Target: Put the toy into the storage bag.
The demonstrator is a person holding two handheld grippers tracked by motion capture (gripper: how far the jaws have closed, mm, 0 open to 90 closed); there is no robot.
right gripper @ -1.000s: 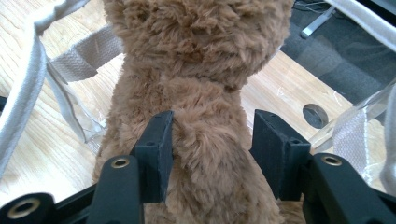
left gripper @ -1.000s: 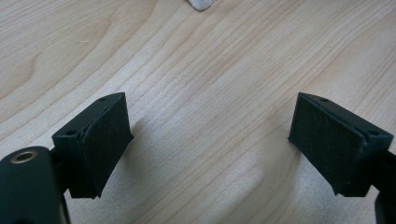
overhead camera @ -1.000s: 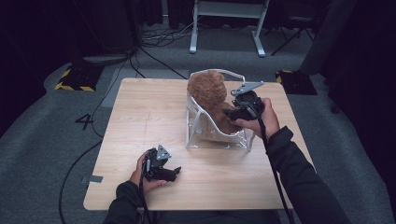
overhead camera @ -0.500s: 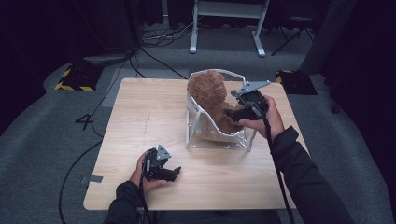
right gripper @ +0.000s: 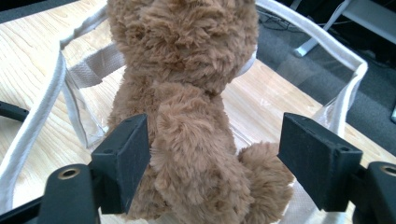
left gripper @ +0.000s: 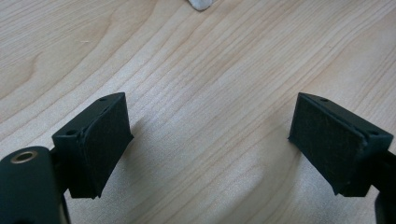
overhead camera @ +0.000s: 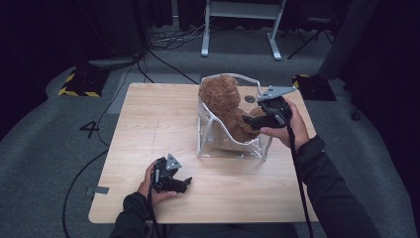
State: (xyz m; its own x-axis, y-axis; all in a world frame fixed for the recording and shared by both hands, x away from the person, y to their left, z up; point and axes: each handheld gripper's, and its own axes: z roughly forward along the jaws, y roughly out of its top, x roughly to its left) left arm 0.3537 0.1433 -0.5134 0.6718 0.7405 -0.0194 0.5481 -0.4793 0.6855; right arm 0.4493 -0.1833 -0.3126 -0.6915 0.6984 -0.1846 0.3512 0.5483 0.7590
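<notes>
My right claw (right gripper: pixel 215 158) has just been opening, released around the teddy bear (right gripper: pixel 187 93), now seated in the clear bag (overhead camera: pixel 255 146); my left claw (left gripper: pixel 210 144) rests open on the desk (overhead camera: pixel 148 124), idle.

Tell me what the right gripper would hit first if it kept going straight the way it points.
Most likely the brown teddy bear in the clear bag; the right gripper stands open around the bear's body, though depth is hard to judge.

On the table (overhead camera: pixel 148 129), the teddy bear (overhead camera: pixel 225 104) sits inside the clear bag (overhead camera: pixel 233 148) toward the far right, the right gripper (overhead camera: pixel 250 120) beside it, the left gripper (overhead camera: pixel 185 183) near the front edge.
</notes>
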